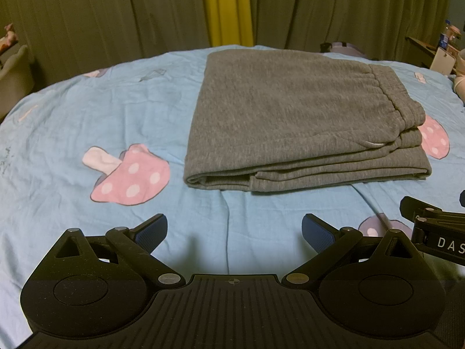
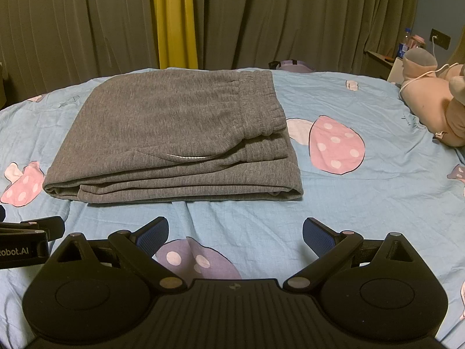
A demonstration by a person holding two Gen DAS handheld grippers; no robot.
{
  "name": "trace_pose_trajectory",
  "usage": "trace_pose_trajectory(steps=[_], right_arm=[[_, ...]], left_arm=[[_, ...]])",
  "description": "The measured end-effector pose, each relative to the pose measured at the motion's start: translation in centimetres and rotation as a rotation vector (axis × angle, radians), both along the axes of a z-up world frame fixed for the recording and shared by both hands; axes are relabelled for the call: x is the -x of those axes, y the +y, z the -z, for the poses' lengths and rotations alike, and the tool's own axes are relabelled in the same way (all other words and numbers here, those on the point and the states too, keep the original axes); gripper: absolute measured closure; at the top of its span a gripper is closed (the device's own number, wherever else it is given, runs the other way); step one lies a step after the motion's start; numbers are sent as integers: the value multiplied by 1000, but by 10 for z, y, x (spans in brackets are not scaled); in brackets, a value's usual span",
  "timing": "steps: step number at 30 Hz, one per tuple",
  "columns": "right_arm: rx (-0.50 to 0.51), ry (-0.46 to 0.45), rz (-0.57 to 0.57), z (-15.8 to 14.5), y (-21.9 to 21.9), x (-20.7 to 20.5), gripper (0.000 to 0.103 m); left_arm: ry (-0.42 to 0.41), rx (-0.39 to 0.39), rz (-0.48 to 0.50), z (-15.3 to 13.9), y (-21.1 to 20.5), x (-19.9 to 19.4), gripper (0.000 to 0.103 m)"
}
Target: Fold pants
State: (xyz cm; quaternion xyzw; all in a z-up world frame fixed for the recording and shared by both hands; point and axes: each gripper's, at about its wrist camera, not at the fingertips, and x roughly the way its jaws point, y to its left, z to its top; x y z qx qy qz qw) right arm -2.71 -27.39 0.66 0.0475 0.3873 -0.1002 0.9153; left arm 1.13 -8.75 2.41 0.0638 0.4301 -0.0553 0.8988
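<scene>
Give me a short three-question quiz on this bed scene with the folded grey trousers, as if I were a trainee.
1. True or false: the grey knitted pants lie folded in a flat stack on the light blue mushroom-print bedsheet.
2. Multiple choice: the left gripper and right gripper are
A. both open and empty
B. both clamped on cloth
C. one open, one shut
3. Fill in: the elastic waistband lies on the ____ of the stack.

Key:
1. True.
2. A; both hang short of the pants, touching nothing.
3. Top, along its right-hand side in both views.
</scene>
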Motion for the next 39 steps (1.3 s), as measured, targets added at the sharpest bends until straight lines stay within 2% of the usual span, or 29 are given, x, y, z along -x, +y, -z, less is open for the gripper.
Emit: trace_pose_trajectory(steps=[39], right_arm=[[11, 2, -5, 1, 0, 0, 4]], left_arm=[[8, -6, 8, 4, 2, -1, 1]])
